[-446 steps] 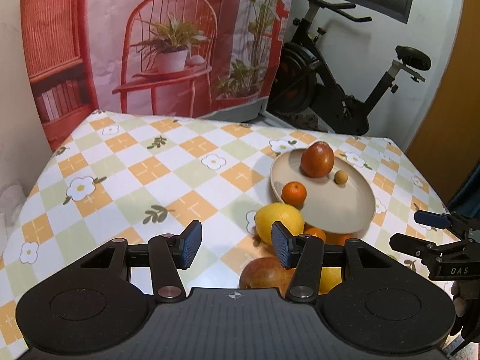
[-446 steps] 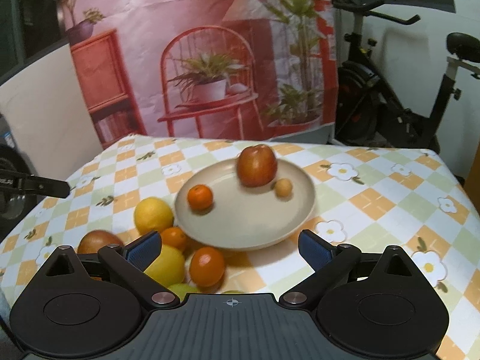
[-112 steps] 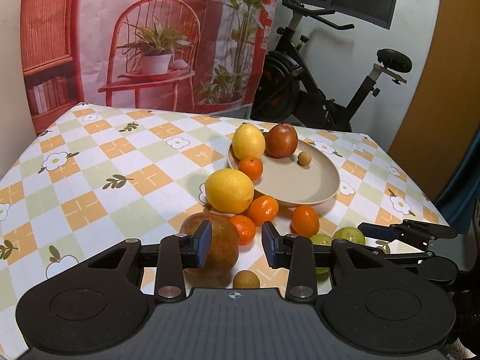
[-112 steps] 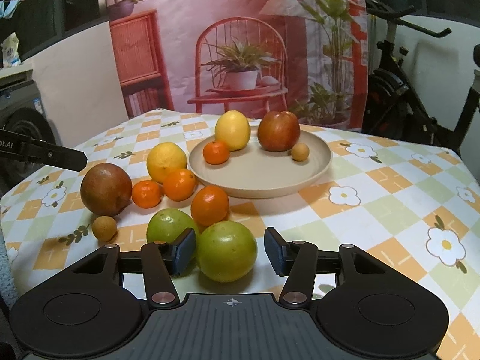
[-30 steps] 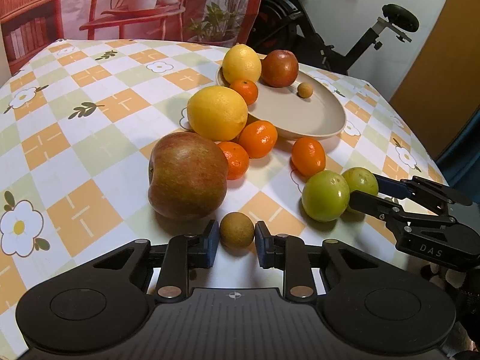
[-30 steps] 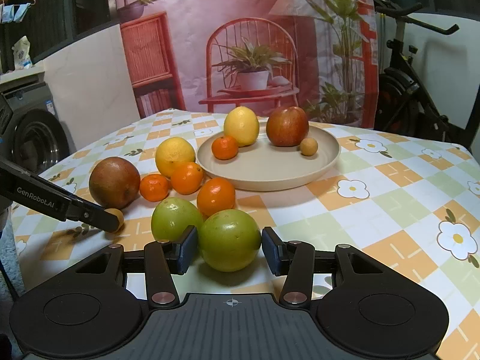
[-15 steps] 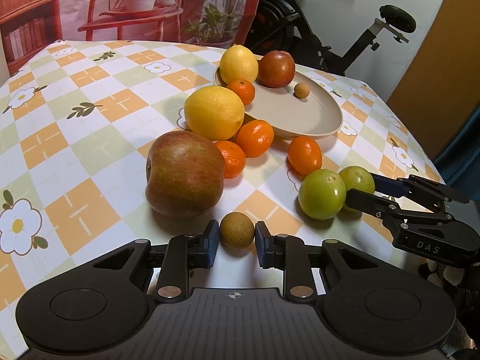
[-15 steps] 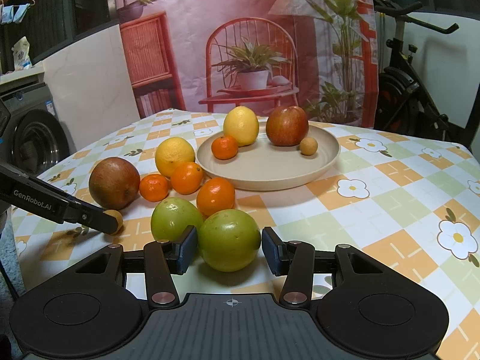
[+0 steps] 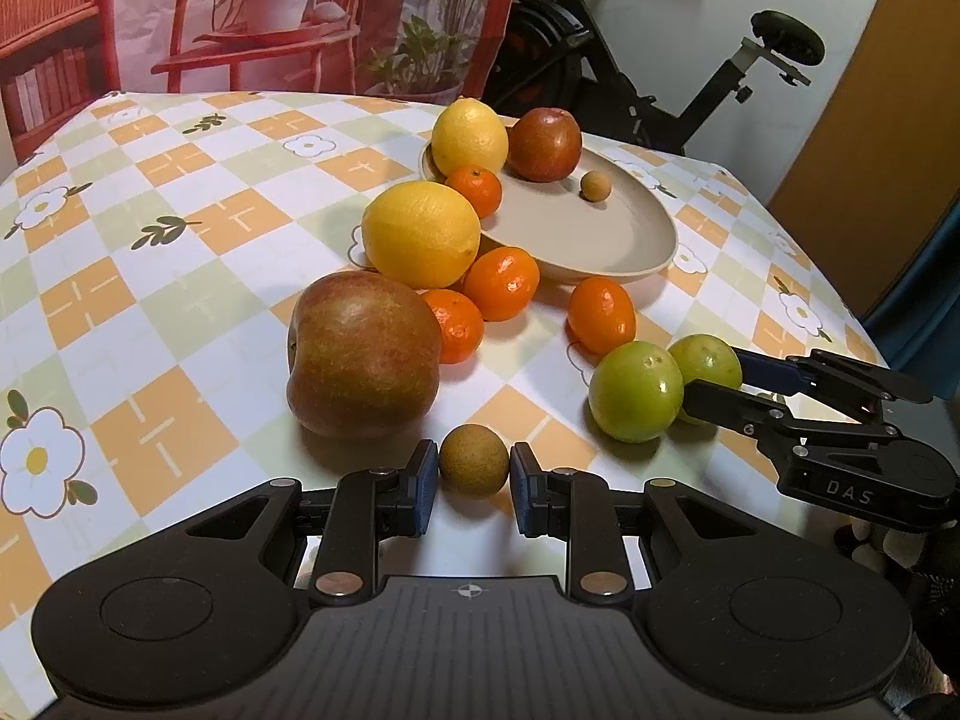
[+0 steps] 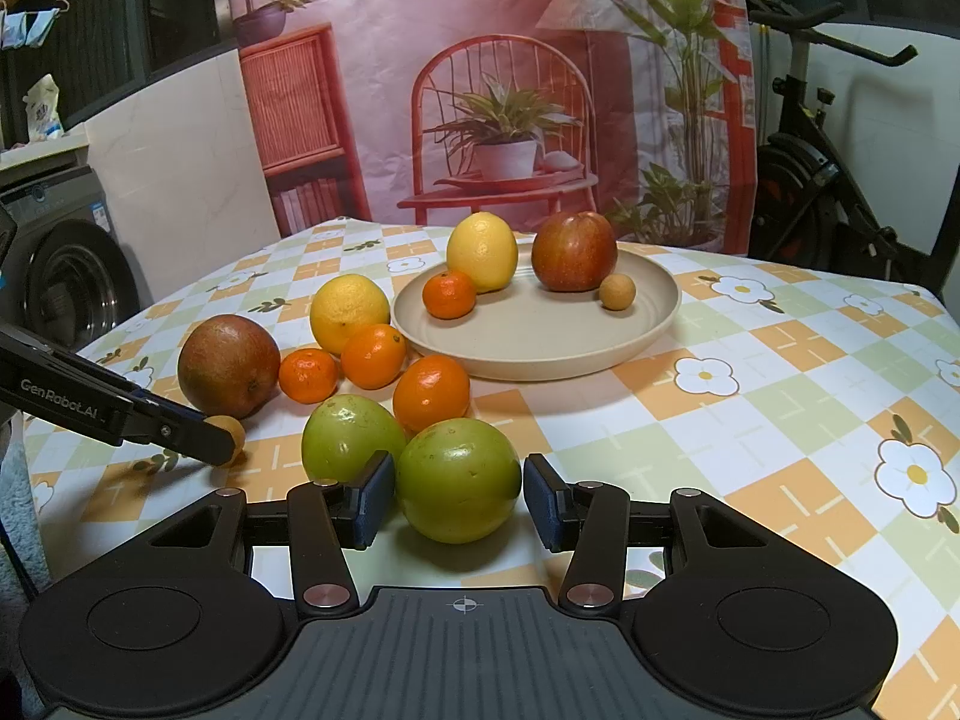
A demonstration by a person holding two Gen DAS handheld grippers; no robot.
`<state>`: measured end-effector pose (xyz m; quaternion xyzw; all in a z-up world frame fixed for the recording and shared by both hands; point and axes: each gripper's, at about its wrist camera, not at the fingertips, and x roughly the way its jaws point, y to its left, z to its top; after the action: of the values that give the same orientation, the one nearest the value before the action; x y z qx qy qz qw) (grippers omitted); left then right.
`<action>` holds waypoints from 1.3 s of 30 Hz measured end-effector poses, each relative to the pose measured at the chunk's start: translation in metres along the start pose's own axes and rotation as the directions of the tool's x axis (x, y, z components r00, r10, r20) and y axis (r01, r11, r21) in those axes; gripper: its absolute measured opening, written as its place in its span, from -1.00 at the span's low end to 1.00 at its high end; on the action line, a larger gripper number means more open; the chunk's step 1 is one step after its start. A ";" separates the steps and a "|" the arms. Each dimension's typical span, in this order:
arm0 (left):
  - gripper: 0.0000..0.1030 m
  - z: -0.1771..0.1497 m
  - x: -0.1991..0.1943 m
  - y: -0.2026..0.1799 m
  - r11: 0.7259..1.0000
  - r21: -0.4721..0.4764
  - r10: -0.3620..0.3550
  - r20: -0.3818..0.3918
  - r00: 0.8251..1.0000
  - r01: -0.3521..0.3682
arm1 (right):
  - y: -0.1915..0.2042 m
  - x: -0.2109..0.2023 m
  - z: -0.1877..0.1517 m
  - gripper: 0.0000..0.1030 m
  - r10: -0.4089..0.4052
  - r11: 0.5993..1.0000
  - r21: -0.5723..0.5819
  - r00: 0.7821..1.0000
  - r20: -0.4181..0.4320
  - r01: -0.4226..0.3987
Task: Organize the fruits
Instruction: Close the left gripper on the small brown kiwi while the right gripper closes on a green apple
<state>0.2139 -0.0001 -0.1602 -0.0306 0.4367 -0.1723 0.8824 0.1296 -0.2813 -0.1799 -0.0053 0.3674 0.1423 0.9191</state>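
Since 3.7 seconds back, both closed in beside the plate (image 10: 540,354): left gripper (image 9: 473,483) now pinching small brown fruit (image 9: 473,459), right gripper (image 10: 459,495) clamping green fruit (image 10: 458,480), likely readying 2 transfers to plate.

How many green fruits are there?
2. One green fruit sits between the pads of the right claw. The other green fruit rests right beside it on the tablecloth, toward the left claw. None on the plate; others could be hidden.

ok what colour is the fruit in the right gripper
Green fruit, with small brown specks; clearest in the right wrist view.
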 end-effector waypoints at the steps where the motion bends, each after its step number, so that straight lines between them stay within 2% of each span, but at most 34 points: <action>1: -0.47 0.000 0.000 0.000 1.000 0.001 0.000 0.001 1.000 0.000 | 0.000 0.000 0.000 -0.15 0.000 1.000 0.000 1.000 0.000 0.000; 25: -0.47 -0.001 -0.005 -0.004 1.000 0.030 -0.004 0.023 1.000 0.003 | -0.003 0.000 -0.001 -0.15 0.013 1.000 0.020 1.000 -0.006 -0.013; 39: -0.47 0.007 -0.021 -0.015 0.993 0.113 0.006 0.098 0.995 -0.017 | -0.004 -0.011 0.007 -0.17 -0.028 0.999 0.034 0.999 0.017 0.027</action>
<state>0.2036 -0.0078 -0.1363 0.0138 0.3830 -0.1899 0.9039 0.1278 -0.2876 -0.1680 0.0065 0.3617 0.1233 0.9241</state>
